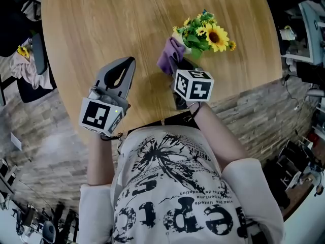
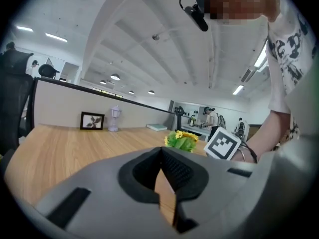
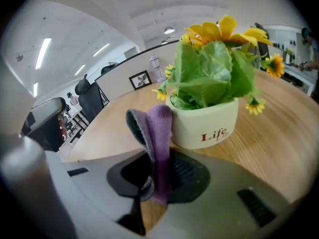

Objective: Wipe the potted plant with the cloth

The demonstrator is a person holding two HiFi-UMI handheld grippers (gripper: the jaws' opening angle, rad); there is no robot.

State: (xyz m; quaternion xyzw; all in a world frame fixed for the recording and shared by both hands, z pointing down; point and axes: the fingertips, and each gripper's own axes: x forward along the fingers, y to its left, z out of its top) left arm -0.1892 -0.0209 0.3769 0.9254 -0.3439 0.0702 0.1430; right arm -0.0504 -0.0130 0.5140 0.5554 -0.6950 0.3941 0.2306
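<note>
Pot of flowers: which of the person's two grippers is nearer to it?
Right. The right gripper, clamping the cloth, is just in front of the pot. The left gripper is farther off, over the table to the pot's left in the head view.
</note>
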